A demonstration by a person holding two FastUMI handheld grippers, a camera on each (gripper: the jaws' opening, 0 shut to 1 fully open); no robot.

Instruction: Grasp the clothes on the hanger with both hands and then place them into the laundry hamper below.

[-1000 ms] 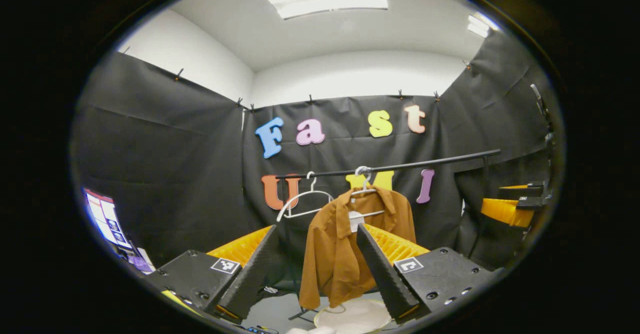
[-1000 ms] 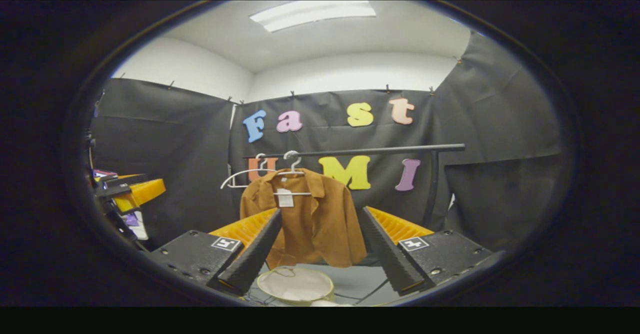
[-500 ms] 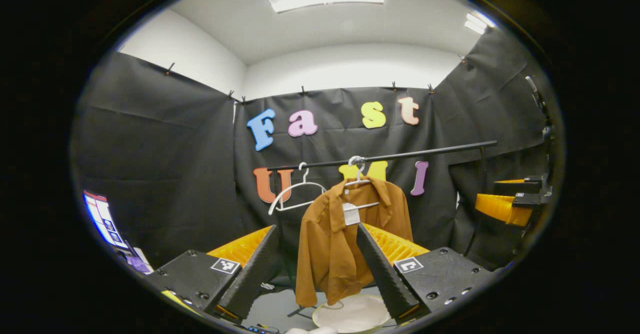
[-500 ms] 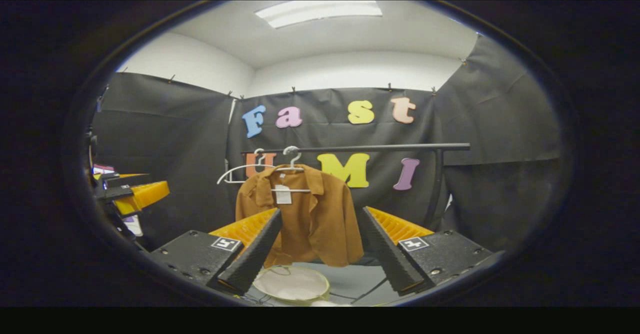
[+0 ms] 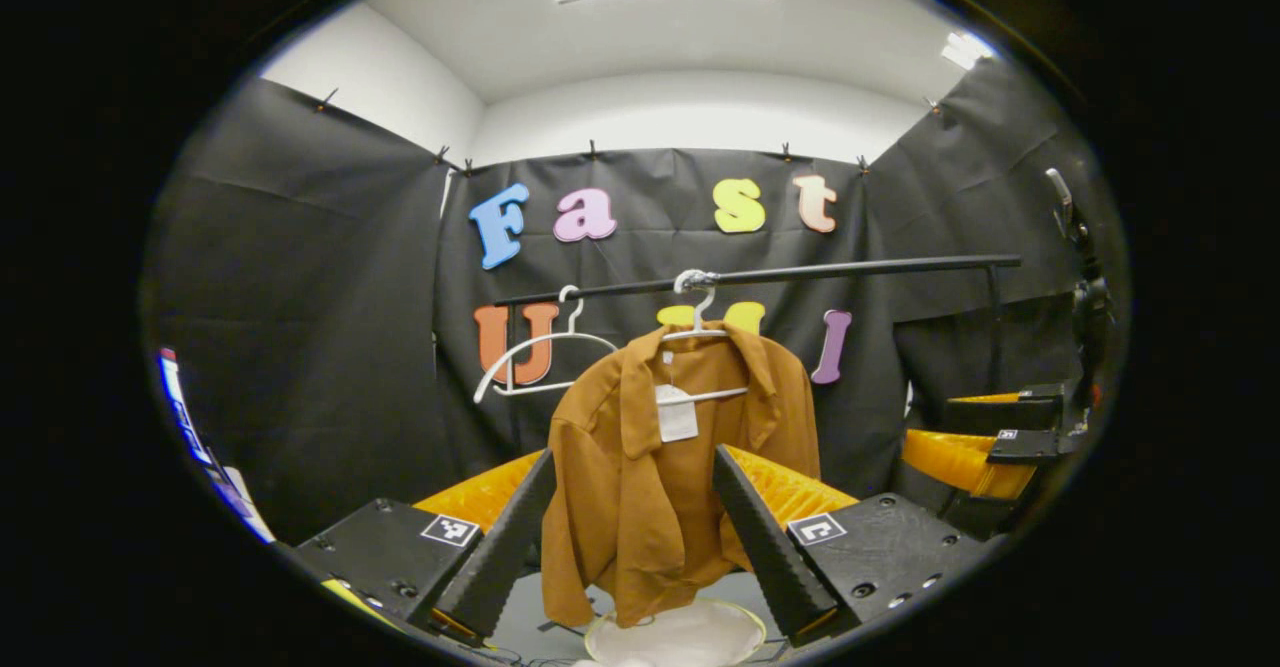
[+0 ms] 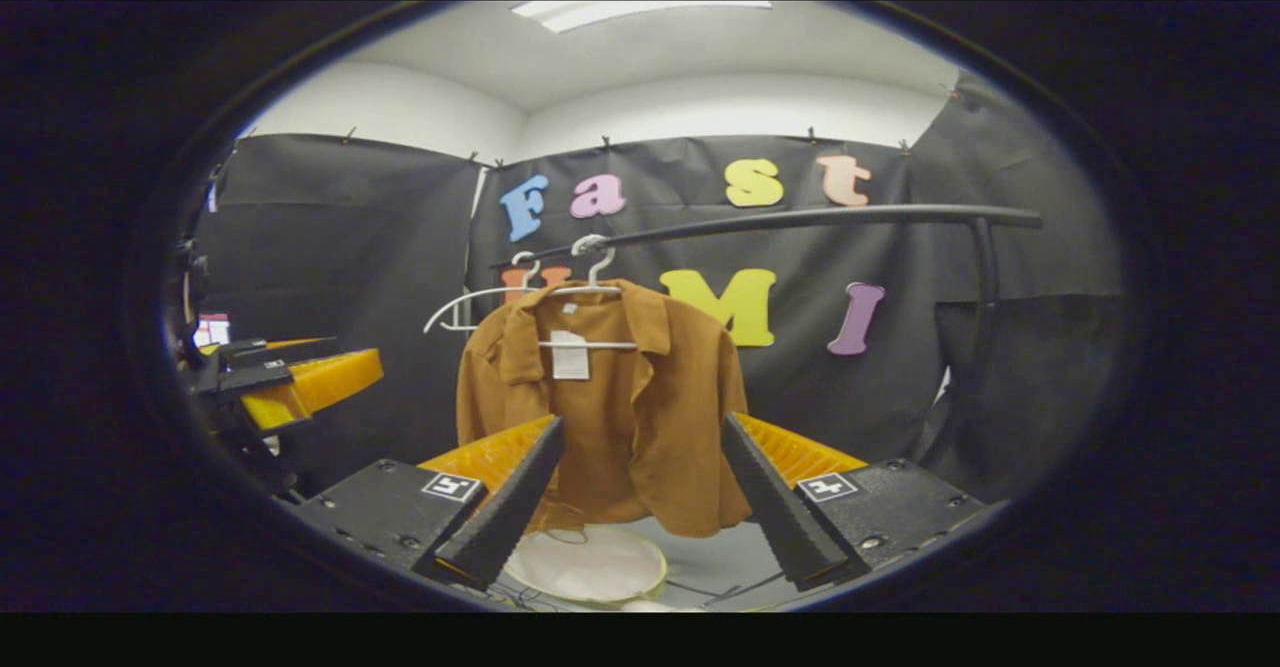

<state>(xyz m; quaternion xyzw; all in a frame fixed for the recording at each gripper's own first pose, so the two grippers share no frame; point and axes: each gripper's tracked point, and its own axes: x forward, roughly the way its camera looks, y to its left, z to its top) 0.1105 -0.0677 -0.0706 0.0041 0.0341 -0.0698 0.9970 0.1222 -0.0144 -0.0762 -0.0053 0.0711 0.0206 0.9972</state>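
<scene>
A brown shirt (image 5: 650,477) (image 6: 610,397) hangs on a white hanger (image 5: 695,332) (image 6: 585,282) from a black rail (image 5: 800,272) (image 6: 800,219). Below it on the floor stands a round white hamper (image 5: 675,637) (image 6: 585,565). My left gripper (image 5: 630,557) is open, its fingers framing the shirt from a short way off, nothing between them. My right gripper (image 6: 640,512) is open too, short of the shirt's lower half. The right gripper (image 5: 985,442) also appears at the right edge of the left gripper view, and the left gripper (image 6: 290,382) at the left edge of the right gripper view.
A second white hanger (image 5: 540,362) (image 6: 470,307) hangs bare on the rail, left of the shirt. The rail's black upright (image 6: 985,287) stands at the right. Cables lie on the grey floor (image 6: 720,562) near the hamper.
Both grippers have moved closer to the shirt, which now looks larger in both views. The rail sits higher in the right gripper view. Both stay open.
</scene>
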